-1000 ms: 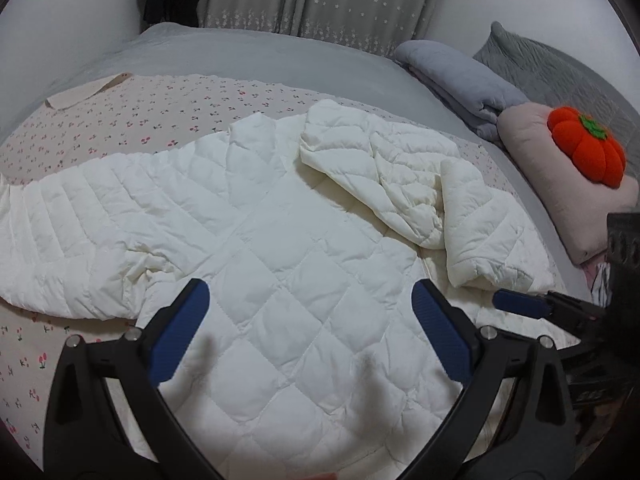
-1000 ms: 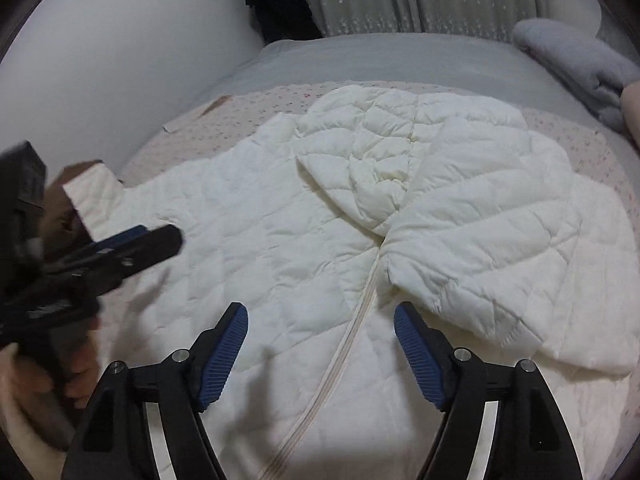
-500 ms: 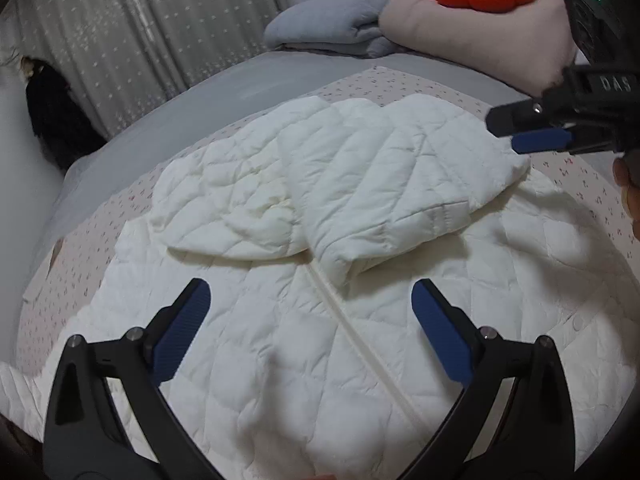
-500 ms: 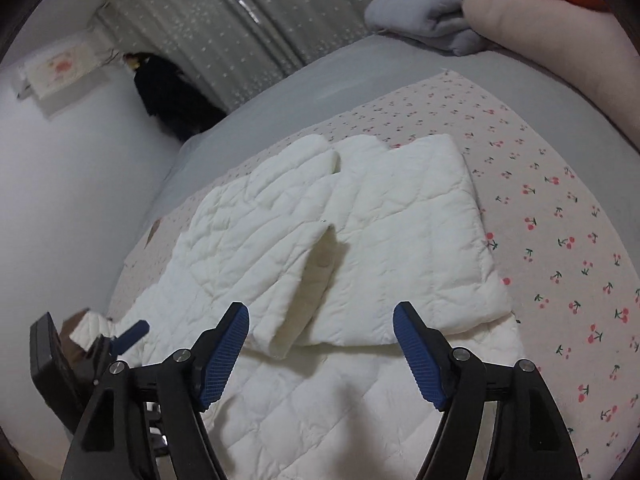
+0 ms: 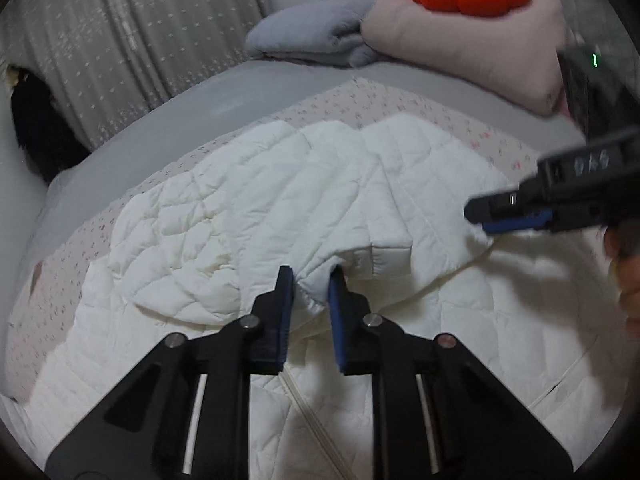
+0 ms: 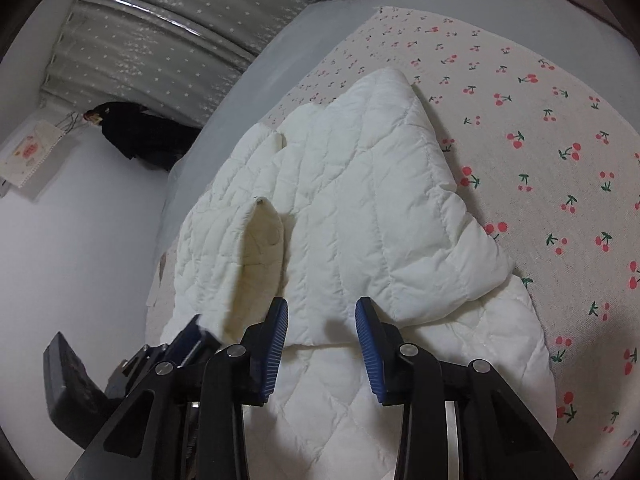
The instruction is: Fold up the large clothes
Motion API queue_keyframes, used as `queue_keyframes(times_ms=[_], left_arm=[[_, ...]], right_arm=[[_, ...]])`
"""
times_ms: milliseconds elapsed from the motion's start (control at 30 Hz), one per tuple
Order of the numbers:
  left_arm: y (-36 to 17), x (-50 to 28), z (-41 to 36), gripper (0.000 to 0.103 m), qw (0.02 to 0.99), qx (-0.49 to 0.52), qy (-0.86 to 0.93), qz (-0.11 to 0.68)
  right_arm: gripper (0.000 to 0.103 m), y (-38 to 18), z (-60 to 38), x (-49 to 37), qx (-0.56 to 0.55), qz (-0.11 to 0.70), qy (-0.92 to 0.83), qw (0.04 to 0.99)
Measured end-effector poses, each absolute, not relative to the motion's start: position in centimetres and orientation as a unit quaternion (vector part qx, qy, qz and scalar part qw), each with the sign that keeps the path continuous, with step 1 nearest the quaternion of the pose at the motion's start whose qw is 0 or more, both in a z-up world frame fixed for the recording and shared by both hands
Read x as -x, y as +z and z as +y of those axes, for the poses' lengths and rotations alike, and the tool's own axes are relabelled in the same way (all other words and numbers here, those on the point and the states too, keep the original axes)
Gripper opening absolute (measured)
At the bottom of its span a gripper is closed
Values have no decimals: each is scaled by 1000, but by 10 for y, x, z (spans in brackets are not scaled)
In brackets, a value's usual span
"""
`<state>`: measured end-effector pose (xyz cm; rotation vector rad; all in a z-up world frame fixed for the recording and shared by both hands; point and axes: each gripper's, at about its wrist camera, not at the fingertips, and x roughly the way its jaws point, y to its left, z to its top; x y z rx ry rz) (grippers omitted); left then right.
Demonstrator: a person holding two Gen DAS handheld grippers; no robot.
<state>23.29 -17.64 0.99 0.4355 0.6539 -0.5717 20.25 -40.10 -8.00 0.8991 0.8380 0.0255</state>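
Here the white quilted jacket (image 5: 280, 208) lies spread on the cherry-print sheet (image 6: 540, 120), both sleeves folded across its middle. Left gripper (image 5: 311, 285) pinches a sleeve cuff (image 5: 320, 280). Right gripper (image 6: 321, 317), jaws parted, hovers over the other sleeve, gripping nothing.
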Motion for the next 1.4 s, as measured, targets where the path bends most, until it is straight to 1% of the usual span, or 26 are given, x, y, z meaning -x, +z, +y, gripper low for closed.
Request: queue_keyframes(times_ms=[100,200,233,267,300,367,400,433,467,500,600,733,767,800,833,867,933,1000,1100,1167,1233,1267,1333,1400], left_arm=[[24,-245,-133,15,911,-116,-229,324],[23,-260,-80,17,917,-26,-170,360],[18,-266,-63,22,913,-4,-153,379],[13,-270,-50,36,907,9,-145,394],[8,-273,-38,52,903,22,-138,406],[2,-275,-16,68,900,46,-132,412],[1,-276,-8,72,899,58,-134,412],[0,-277,-1,74,897,73,-139,414],[-2,-280,3,79,894,84,-144,415],[-4,-284,6,81,891,94,-147,419],[-12,-306,0,81,880,111,-153,436],[-24,-335,-13,81,862,140,-170,457],[-26,-340,-17,78,856,147,-177,463],[-27,-342,-21,57,851,154,-187,467],[-28,-342,-27,39,845,155,-199,471],[-27,-340,-31,13,849,145,-194,469],[-20,-329,-32,10,870,135,-173,441],[-21,-322,-27,9,880,142,-148,429],[-41,-324,-28,9,878,123,-107,450],[-53,-325,-32,14,877,101,-100,459],[-53,-325,-34,15,880,89,-105,454],[-50,-324,-34,20,879,87,-105,457],[-43,-318,-30,34,872,92,-108,468],[-33,-308,-23,69,872,91,-114,467]], right_arm=[[37,-84,-401,-203,-427,400,8,811],[37,-84,-400,-203,-421,408,6,810],[37,-84,-400,-203,-419,409,5,810],[37,-84,-401,-202,-418,410,4,810],[37,-84,-402,-201,-419,411,3,810],[38,-82,-402,-200,-425,410,3,807],[38,-81,-403,-198,-429,408,5,806],[39,-80,-404,-198,-433,406,7,805],[42,-77,-404,-196,-436,403,10,805],[45,-76,-405,-192,-438,400,11,805],[52,-71,-411,-187,-441,386,8,810],[55,-66,-424,-180,-449,367,-10,815],[55,-65,-428,-178,-452,360,-19,816],[55,-64,-433,-176,-453,351,-28,819],[55,-62,-437,-173,-454,342,-38,822],[55,-61,-439,-173,-454,334,-45,825],[55,-57,-442,-172,-446,323,-54,833],[55,-52,-439,-175,-430,319,-58,843],[55,-54,-432,-183,-403,331,-65,851],[55,-64,-428,-190,-391,356,-72,846],[55,-78,-425,-199,-381,381,-80,839],[53,-84,-423,-203,-368,393,-86,838],[53,-92,-421,-210,-346,406,-98,840],[53,-86,-418,-209,-335,408,-107,843]])
